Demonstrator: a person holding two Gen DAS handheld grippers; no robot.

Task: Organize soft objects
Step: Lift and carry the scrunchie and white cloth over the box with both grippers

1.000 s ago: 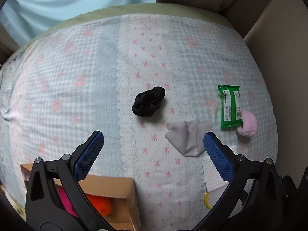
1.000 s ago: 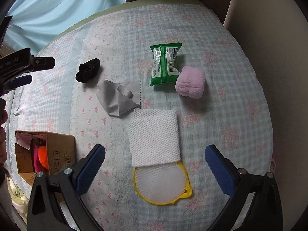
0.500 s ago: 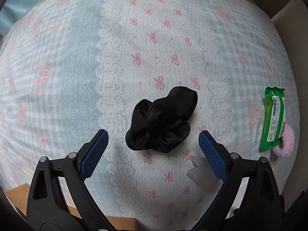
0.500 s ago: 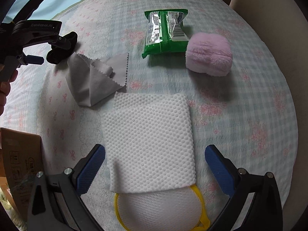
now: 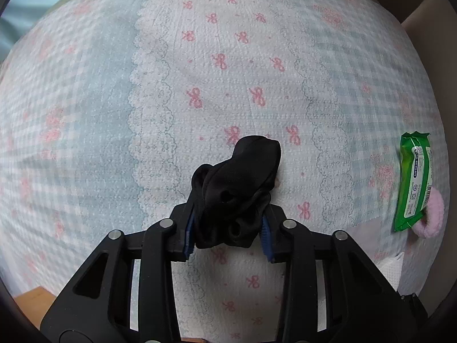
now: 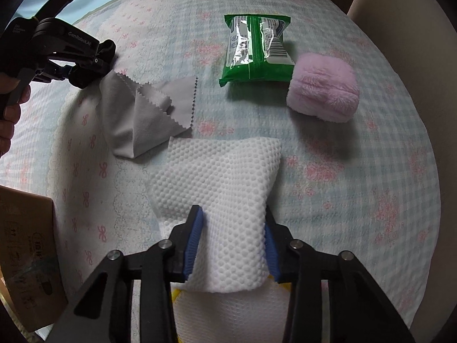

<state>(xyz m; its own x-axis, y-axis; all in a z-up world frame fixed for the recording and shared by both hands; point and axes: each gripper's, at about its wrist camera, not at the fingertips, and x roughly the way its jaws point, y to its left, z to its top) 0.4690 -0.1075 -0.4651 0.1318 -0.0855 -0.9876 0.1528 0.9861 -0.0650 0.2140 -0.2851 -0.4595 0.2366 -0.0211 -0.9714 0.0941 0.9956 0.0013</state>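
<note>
My left gripper (image 5: 227,230) is shut on a black fabric scrunchie (image 5: 237,188) that bunches up between its blue pads on the patterned bedspread (image 5: 200,71). My right gripper (image 6: 232,241) is shut on a white dotted mesh cloth (image 6: 225,177), which is pinched and puckered between its pads. The left gripper also shows in the right wrist view (image 6: 85,65) at the far left. A grey zigzag-edged cloth (image 6: 142,114) lies folded beside it. A pink fluffy pad (image 6: 324,90) lies at the right.
A green wipes packet (image 6: 257,48) lies next to the pink pad and shows in the left wrist view (image 5: 414,177). A yellow-rimmed round mesh piece (image 6: 228,308) sits under the white cloth. A cardboard box (image 6: 25,257) stands at the left edge.
Both grippers have moved down and closed: the left on the black scrunchie, the right on the white mesh cloth, which has bunched up.
</note>
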